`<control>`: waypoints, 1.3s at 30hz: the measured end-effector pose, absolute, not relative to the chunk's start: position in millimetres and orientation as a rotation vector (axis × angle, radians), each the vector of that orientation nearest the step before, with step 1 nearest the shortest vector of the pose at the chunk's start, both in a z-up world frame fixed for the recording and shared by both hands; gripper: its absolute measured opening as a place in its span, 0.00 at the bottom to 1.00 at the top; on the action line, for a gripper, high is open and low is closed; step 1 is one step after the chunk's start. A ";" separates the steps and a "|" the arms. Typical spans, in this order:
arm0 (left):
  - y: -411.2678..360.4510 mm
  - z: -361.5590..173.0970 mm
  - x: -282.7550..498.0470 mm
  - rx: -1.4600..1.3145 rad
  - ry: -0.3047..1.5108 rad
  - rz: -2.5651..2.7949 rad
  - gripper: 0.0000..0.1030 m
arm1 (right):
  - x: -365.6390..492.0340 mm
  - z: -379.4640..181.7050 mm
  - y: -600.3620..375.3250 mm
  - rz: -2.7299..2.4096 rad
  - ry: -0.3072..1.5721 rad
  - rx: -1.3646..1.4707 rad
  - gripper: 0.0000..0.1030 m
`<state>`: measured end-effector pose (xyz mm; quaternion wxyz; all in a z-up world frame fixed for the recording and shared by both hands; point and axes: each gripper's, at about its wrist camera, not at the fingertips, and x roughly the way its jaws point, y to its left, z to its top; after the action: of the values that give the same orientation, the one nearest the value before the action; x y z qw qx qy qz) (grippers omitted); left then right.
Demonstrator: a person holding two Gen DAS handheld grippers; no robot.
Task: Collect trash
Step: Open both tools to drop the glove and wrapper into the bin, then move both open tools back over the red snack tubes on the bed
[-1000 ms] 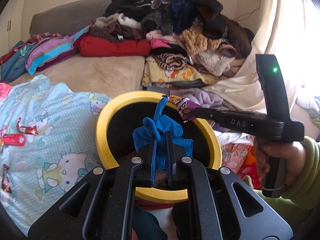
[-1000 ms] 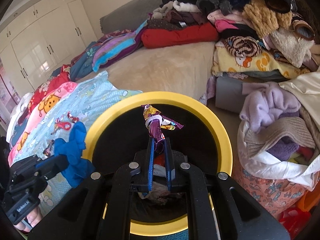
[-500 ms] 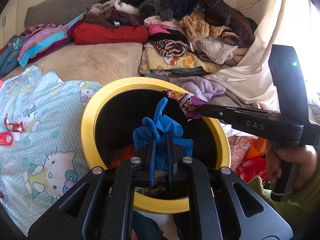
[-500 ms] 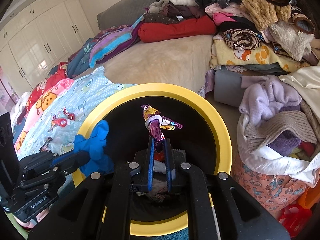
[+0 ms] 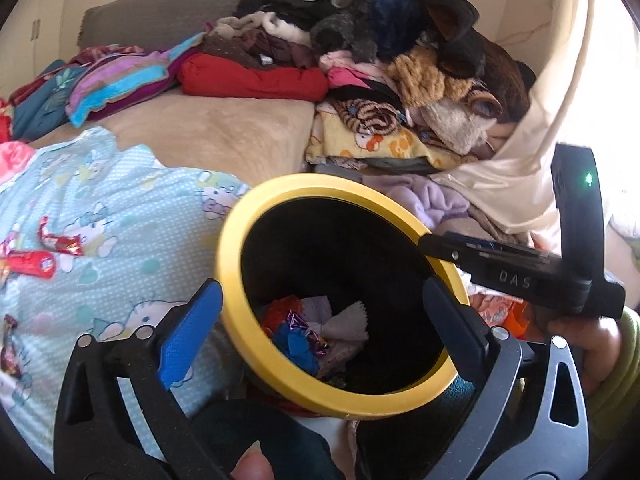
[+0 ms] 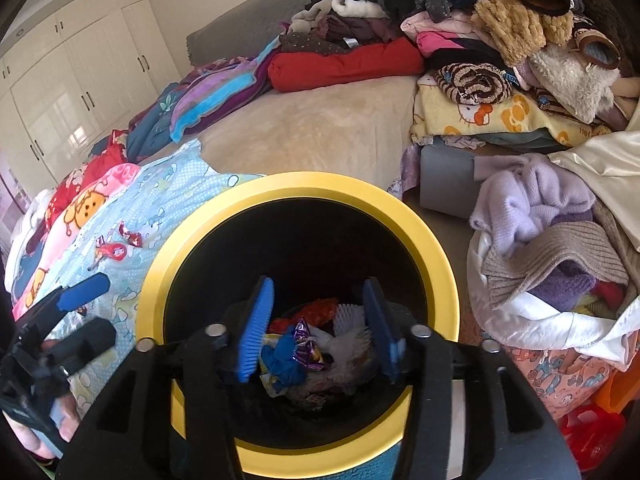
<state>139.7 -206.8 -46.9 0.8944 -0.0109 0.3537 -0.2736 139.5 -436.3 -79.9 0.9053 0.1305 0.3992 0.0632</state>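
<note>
Lettering "DAS" on right gripper [image 5: 430, 246]; fingers opening, empty; left gripper [image 5: 320, 312] opening wide, empty.

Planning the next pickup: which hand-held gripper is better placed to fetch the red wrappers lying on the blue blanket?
Probably the left hand-held gripper: its jaws are opening and empty, and the red wrappers lie on its side. The right hand-held gripper hangs over the yellow-rimmed bin.
</note>
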 end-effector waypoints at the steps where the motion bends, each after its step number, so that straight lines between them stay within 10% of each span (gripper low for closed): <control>1: -204.1 -45.5 138.9 -0.027 0.729 -0.557 0.89 | 138.6 -78.5 -434.9 0.131 0.819 0.270 0.55; 39: -83.6 2.5 118.3 -0.145 0.554 -0.248 0.89 | 102.0 -13.1 -331.5 0.337 0.598 0.017 0.73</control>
<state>118.3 -83.6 2.5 0.9518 -0.0712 0.2723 -0.1221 102.0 -331.5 -13.1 0.9416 0.0081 0.2934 0.1652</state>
